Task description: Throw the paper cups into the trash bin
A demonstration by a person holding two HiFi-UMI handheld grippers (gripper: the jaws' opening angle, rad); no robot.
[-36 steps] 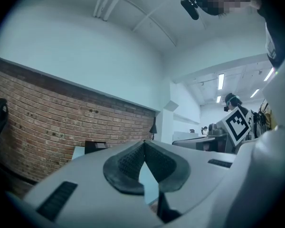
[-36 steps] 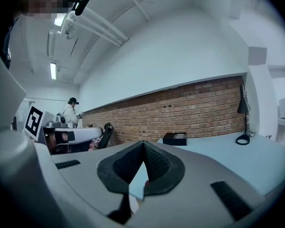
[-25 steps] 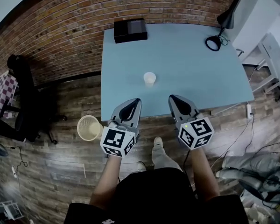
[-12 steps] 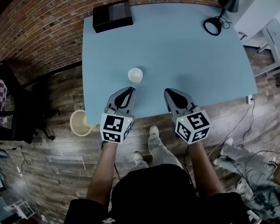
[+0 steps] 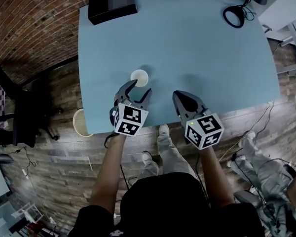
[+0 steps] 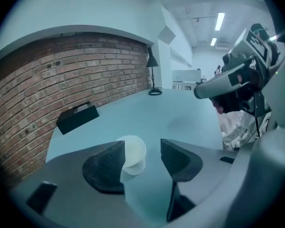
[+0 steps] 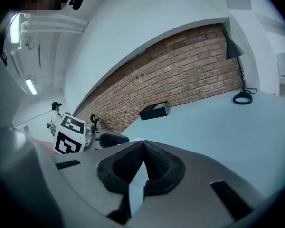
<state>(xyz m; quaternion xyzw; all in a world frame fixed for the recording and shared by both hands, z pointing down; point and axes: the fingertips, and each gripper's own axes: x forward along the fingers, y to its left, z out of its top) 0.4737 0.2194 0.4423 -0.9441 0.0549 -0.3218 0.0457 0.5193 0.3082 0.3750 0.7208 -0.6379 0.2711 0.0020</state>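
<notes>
A white paper cup stands upright on the light blue table, near its front edge. My left gripper is just short of it and its jaws are opening. In the left gripper view the cup sits just beyond the fingertips, partly behind the left finger, and no pad presses on it. My right gripper hovers over the table's front edge to the right, shut and empty. The woven trash bin stands on the floor at the table's left, partly hidden by the tabletop.
A black box lies at the table's far left corner. A desk lamp's round base sits far right. A black chair stands on the wooden floor beyond the bin. Cables trail on the floor at the right.
My left gripper has moved forward to the cup and its jaws have gone from shut to wide apart. The right gripper has stayed shut beside it.
</notes>
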